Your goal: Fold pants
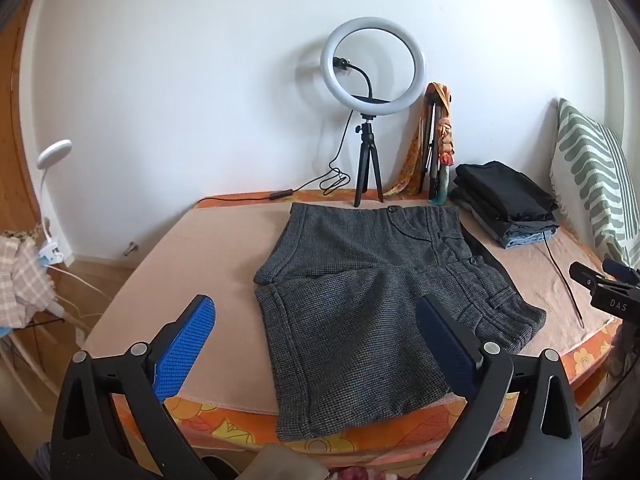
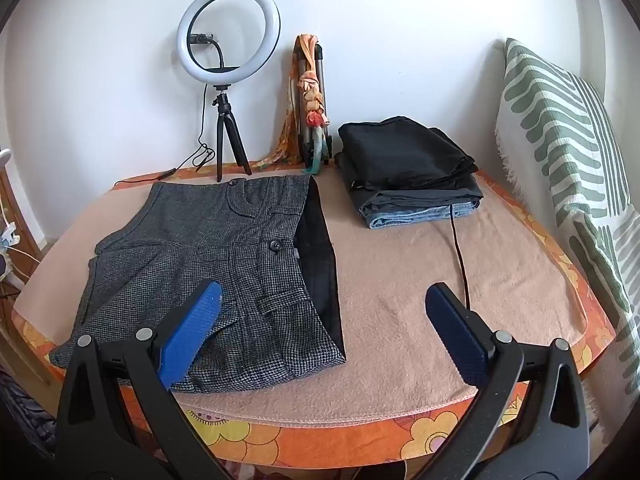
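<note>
Left gripper hovering over bed's near edge, jaws spread wide, holding nothing. Grey pants lying flat on peach blanket, left of middle, hem hanging over near edge. Right gripper hanging jaws wide apart too, gripping nothing. Folded clothes stack sitting at far right corner.
</note>
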A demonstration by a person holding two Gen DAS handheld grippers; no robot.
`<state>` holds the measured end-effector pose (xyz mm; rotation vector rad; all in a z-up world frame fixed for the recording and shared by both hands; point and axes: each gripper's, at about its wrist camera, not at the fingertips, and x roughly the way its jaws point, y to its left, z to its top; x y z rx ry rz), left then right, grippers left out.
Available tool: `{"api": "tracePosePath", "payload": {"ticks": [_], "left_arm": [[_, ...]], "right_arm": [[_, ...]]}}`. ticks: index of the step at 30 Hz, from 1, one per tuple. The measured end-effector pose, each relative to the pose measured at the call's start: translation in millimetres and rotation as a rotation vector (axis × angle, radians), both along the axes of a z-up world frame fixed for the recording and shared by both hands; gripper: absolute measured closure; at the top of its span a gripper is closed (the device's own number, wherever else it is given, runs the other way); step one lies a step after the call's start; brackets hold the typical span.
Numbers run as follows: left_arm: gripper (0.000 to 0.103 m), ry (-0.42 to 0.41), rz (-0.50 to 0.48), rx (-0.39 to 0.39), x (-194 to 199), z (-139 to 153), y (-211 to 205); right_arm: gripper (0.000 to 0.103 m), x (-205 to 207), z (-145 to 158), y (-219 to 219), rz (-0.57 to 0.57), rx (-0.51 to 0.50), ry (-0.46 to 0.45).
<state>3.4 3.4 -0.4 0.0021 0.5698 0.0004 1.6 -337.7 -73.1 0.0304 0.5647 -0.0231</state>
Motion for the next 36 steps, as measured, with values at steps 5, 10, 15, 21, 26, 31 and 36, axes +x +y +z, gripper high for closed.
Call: {"api": "tracePosePath", "payload": {"ticks": [5, 10, 15, 21, 26, 31, 36], "left_arm": [[0.003, -0.048, 0.009, -0.018, -5, 9, 7], [0.003, -0.048, 0.015, 0.000, -9, 17, 1], [0.003, -0.049, 0.011, 0.003, -9, 19, -2], [0.003, -0.044, 0.015, 0.000, -8, 19, -2], [0.003, -0.047, 0.016, 0.001, -8, 19, -2], [0.003, -0.046, 0.014, 0.001, -6, 20, -2], [0.003, -0.048, 0.011, -0.001, -6, 19, -3]], "right_arm": [[0.000, -5, -10, -6, 0.002, 0.009, -0.012], [0.000, -4, 5, 1, 0.005, 0.010, -0.012], [0.000, -2, 7, 5, 0.004, 0.010, -0.011], [0.000, -2, 1, 2, 0.013, 0.022, -0.010], [0.000, -1, -1, 1, 0.018, 0.028, -0.011], [0.000, 0, 0, 1, 0.018, 0.026, -0.010], [0.000, 0, 1, 1, 0.017, 0.028, -0.009]]}}
